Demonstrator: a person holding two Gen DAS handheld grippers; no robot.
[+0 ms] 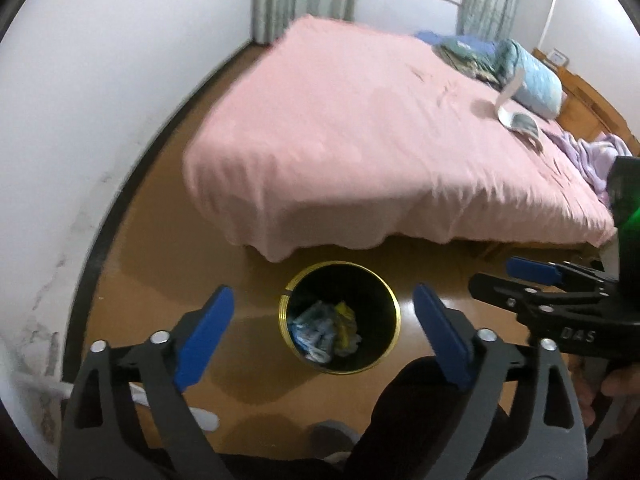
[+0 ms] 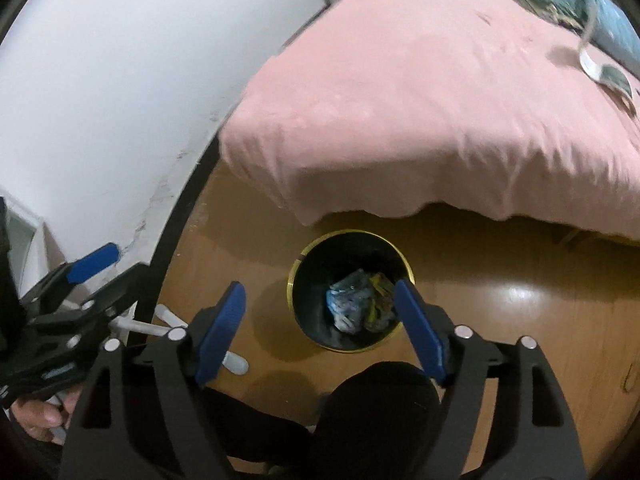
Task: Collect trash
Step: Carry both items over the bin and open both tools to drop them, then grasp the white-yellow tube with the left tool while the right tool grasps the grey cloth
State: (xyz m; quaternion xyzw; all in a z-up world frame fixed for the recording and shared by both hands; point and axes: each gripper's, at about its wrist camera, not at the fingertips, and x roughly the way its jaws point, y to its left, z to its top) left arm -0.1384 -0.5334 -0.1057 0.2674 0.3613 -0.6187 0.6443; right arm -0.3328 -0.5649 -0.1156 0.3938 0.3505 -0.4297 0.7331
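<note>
Both grippers over the floor, pointing down at the trash bin (image 1: 339, 317).

Left gripper (image 1: 324, 330): jaws spread wide, nothing between the blue pads (image 1: 206, 336), nothing held. Right gripper (image 2: 320, 330): jaws also well apart, empty; its right pad overlaps the bin rim in the right wrist view, contact looks unlikely but can't confirm from this angle.

Bin: black inside, gold rim, upright on the wooden floor (image 1: 160, 280), just off the near corner of the bed (image 1: 360, 140), close to where the pink sheet hangs down. Trash (image 1: 326, 330) sits at the bottom of it: crumpled blue-white wrapper plus something yellow, blurred, can't ID further.

Each gripper shows at the edge of the other's view, side by side. A hand (image 2: 38, 414) grips the left tool's handle.

Bed's far end: folded clothes (image 1: 472, 54), a pale blue pillow (image 1: 536, 80), a white strip with a small packet (image 1: 520, 120) near the far right edge. Dark trouser leg (image 2: 376, 412) below the jaws. White wall (image 1: 120, 80) to the left.
</note>
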